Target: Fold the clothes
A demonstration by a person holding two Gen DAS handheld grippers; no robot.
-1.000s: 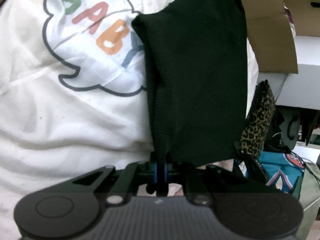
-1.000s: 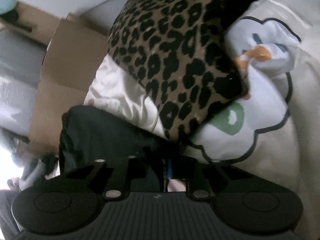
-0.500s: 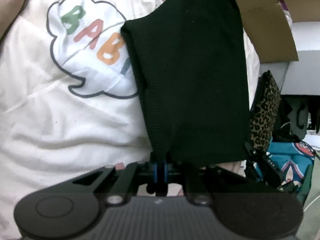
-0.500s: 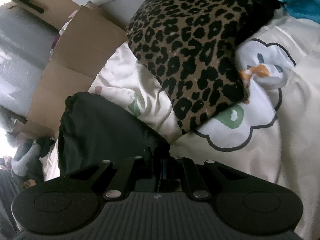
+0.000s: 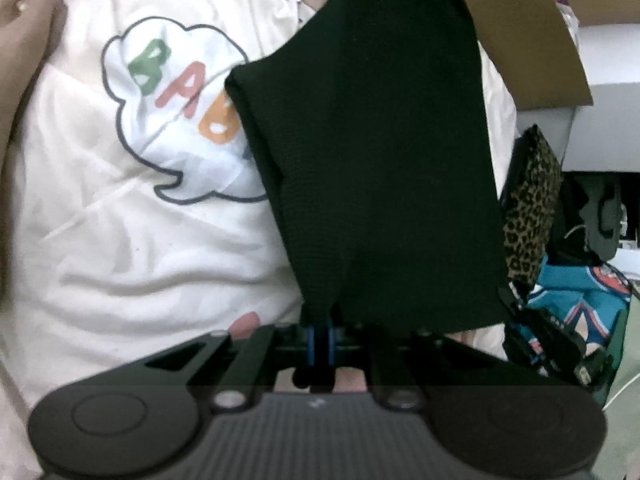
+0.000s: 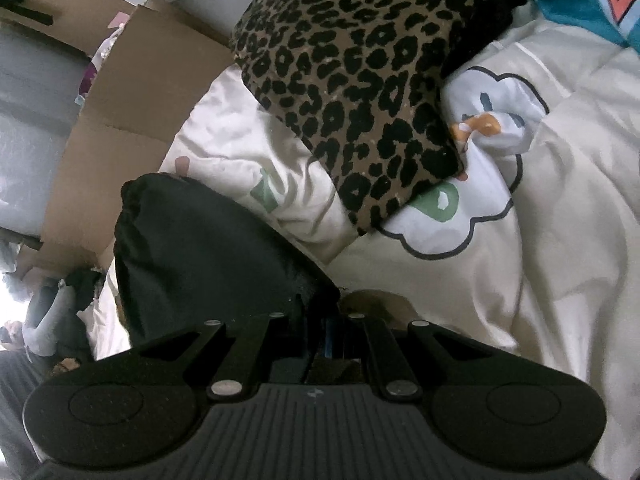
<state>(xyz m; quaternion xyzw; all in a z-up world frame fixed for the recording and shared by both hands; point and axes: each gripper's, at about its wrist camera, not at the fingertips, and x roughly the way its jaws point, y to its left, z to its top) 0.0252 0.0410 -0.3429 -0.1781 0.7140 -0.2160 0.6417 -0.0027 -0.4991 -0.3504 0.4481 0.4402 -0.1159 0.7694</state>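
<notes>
Nearest the left wrist camera: left gripper (image 5: pixel 320 334), blue pads pinched together on one lower corner of a single black garment (image 5: pixel 376 160). Nearest the right wrist camera: right gripper (image 6: pixel 326 326), clamped narrow on another part of the same black garment (image 6: pixel 200 248). Two grippers, one black cloth, stretched between them above the bed. Beneath it, one cream duvet (image 5: pixel 120 248) printed with coloured letters inside a cloud outline (image 5: pixel 176 116). Farther right in the left view, one leopard-print cushion (image 5: pixel 528 208), one teal printed fabric (image 5: pixel 576 304). In the right view, the same cushion (image 6: pixel 352 96) lying on the duvet, overlapping the cloud print. Farthest back, brown cardboard (image 6: pixel 132 108), partly hidden behind the black cloth.
</notes>
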